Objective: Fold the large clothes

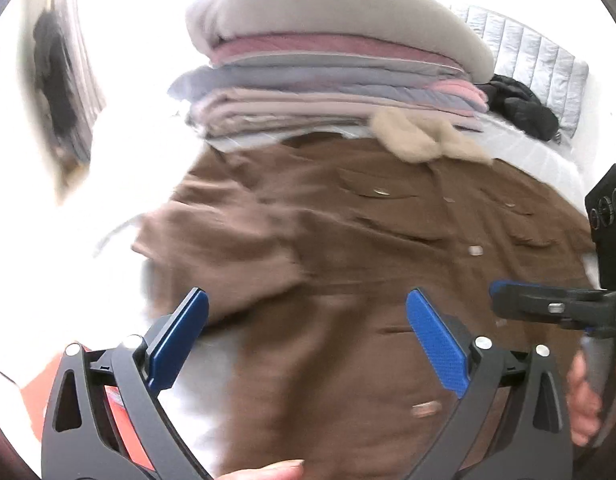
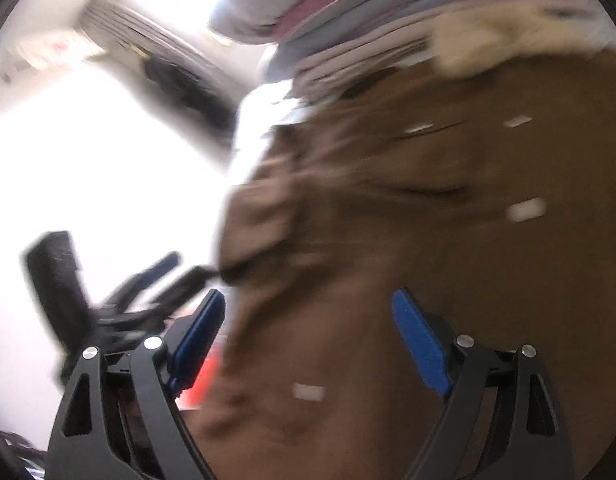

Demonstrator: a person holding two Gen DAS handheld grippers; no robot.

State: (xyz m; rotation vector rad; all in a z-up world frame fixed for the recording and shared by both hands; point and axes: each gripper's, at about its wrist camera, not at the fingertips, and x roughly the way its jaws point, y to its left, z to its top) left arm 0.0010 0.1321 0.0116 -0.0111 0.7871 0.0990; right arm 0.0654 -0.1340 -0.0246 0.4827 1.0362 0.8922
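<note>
A large brown coat (image 1: 347,240) with metal buttons and a beige fur collar (image 1: 423,140) lies spread on a white bed. Its left sleeve (image 1: 212,248) is folded in over the body. My left gripper (image 1: 308,312) is open and empty, above the coat's lower part. My right gripper (image 2: 308,312) is open and empty, above the coat (image 2: 427,220) near its left edge. The right gripper also shows in the left wrist view (image 1: 547,308) at the right edge. The left gripper shows in the right wrist view (image 2: 164,276) at the left. Both views are blurred.
A tall stack of folded blankets and quilts (image 1: 331,64) stands on the bed behind the coat's collar. A black garment (image 1: 523,108) and a grey quilted headboard (image 1: 539,56) are at the back right. Something orange-red (image 1: 120,412) lies below the bed edge at the left.
</note>
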